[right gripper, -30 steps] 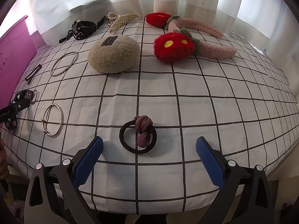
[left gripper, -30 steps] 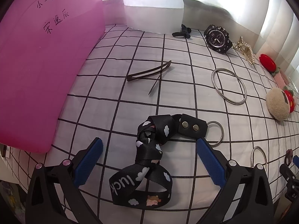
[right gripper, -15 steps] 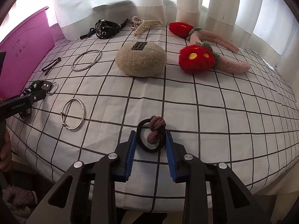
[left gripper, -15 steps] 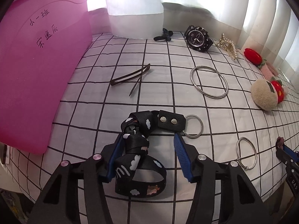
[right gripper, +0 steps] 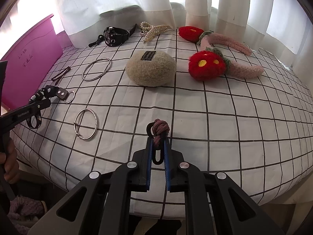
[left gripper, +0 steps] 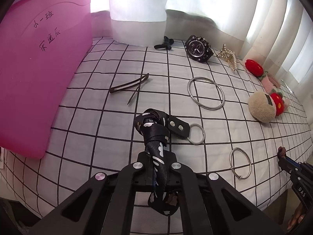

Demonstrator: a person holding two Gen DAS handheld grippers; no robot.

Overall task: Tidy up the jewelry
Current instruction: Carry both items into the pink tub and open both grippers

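Observation:
My left gripper (left gripper: 156,156) is shut on a black wrist strap (left gripper: 154,129) printed with white clouds; its studded tab and key ring (left gripper: 196,134) hang out to the right, just above the checked cloth. My right gripper (right gripper: 158,143) is shut on a black hair tie (right gripper: 157,157), squeezed flat between the blue pads, its mauve knot (right gripper: 160,129) poking out in front. The left gripper with the strap (right gripper: 39,98) also shows at the left of the right wrist view.
A pink bin (left gripper: 39,68) stands at the left. On the checked cloth (right gripper: 215,117) lie a hair clip (left gripper: 129,86), a black watch (left gripper: 198,48), a pearl claw clip (left gripper: 228,56), two metal bangles (left gripper: 205,93) (right gripper: 86,124), a beige puff (right gripper: 150,70) and red-flower headbands (right gripper: 211,66).
Both grippers went from wide open to shut, the left on the strap and the right on the hair tie. The left has raised the strap a little.

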